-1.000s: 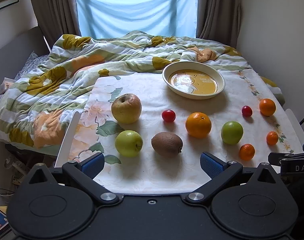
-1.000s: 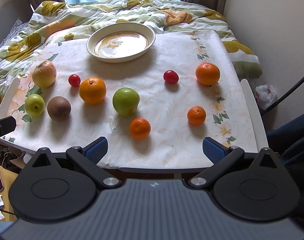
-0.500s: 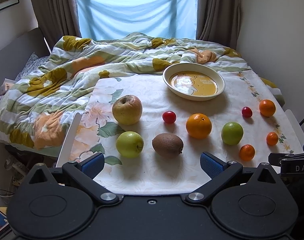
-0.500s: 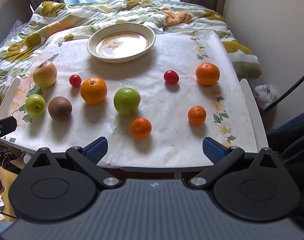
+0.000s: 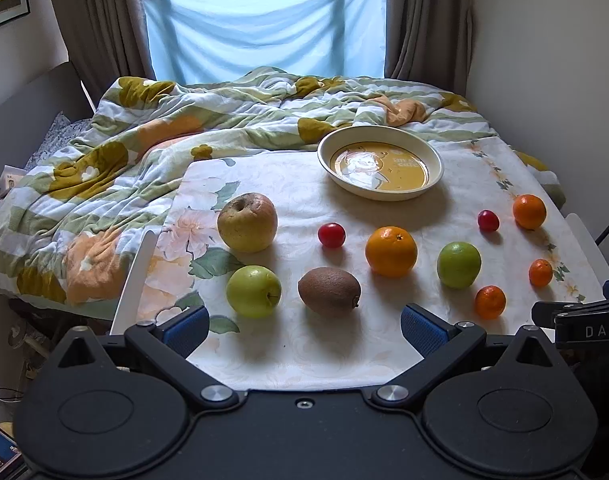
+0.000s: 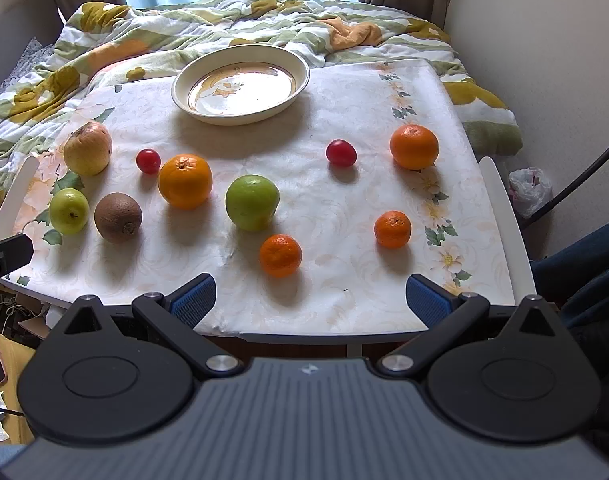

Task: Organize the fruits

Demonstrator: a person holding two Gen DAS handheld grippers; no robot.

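Fruits lie loose on a floral cloth over a small table (image 5: 304,352). In the left wrist view: a yellow-brown apple (image 5: 247,222), a small green apple (image 5: 253,291), a kiwi (image 5: 329,290), a big orange (image 5: 391,251), a green apple (image 5: 458,265), two red cherry tomatoes (image 5: 331,235) and several mandarins (image 5: 490,301). An empty cream plate (image 5: 380,168) stands at the back. My left gripper (image 5: 304,326) is open and empty above the front edge, near the kiwi. My right gripper (image 6: 310,300) is open and empty above the front edge, near a mandarin (image 6: 280,255).
A rumpled flowered duvet (image 5: 144,152) covers the bed behind and left of the table. A wall (image 6: 544,40) runs along the right side. A white plastic bag (image 6: 530,190) lies on the floor at the right. The table's white side rails (image 6: 504,216) show.
Both views have shifted very slightly; the fruits sit a touch further right in the frames. No fruit has moved and both grippers stay open.
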